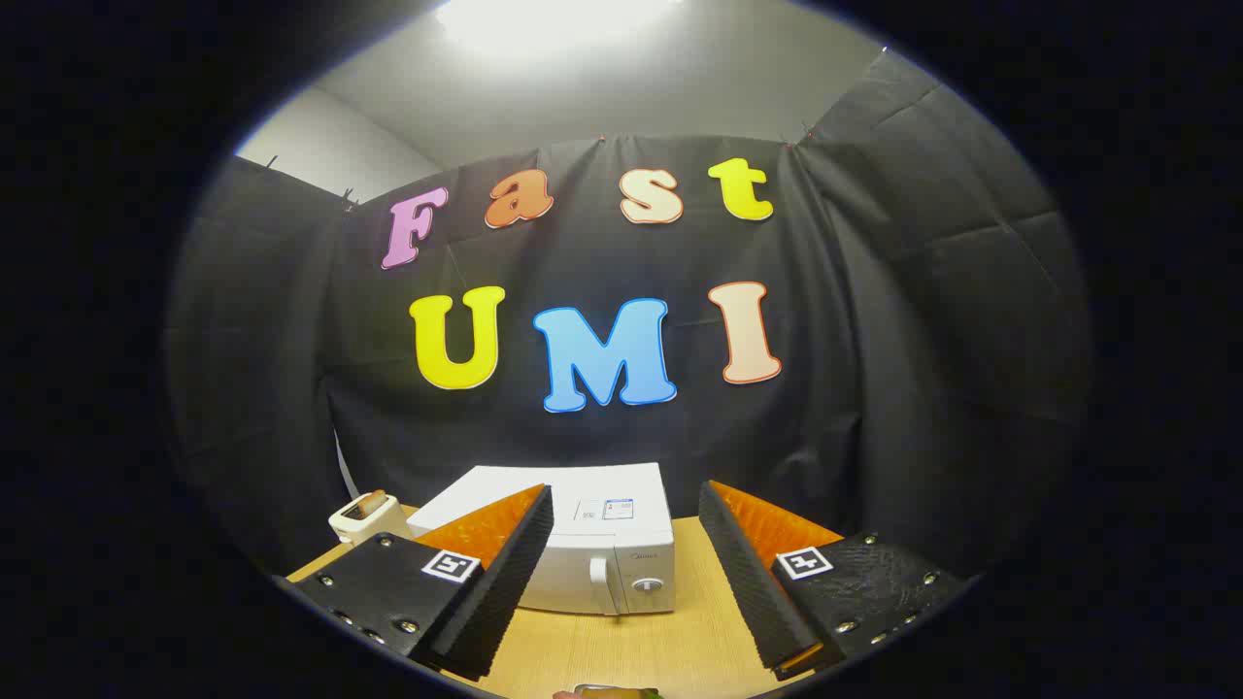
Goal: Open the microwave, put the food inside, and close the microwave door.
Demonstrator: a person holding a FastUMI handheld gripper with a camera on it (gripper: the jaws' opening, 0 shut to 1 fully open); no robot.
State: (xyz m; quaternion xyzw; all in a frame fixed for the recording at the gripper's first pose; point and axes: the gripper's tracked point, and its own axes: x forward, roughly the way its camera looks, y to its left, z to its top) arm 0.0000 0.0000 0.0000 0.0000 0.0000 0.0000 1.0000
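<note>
Microwave (583,544) sits shut on the wooden table (621,650) just beyond the fingers, door, handle and knob facing the gripper, so by my read nothing is done yet: open, load, close all remain. Gripper (626,573) hovers above the table aimed level at the microwave, fingers spread wide and empty; a sliver of what may be the food (607,692) lies just beneath them, toaster (367,515) beyond the left finger.

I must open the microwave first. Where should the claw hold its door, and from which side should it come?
Grip the vertical handle on the microwave door, beside the control knob. Come straight from the front, fingers either side of the bar. The claw is open, wide enough.
</note>
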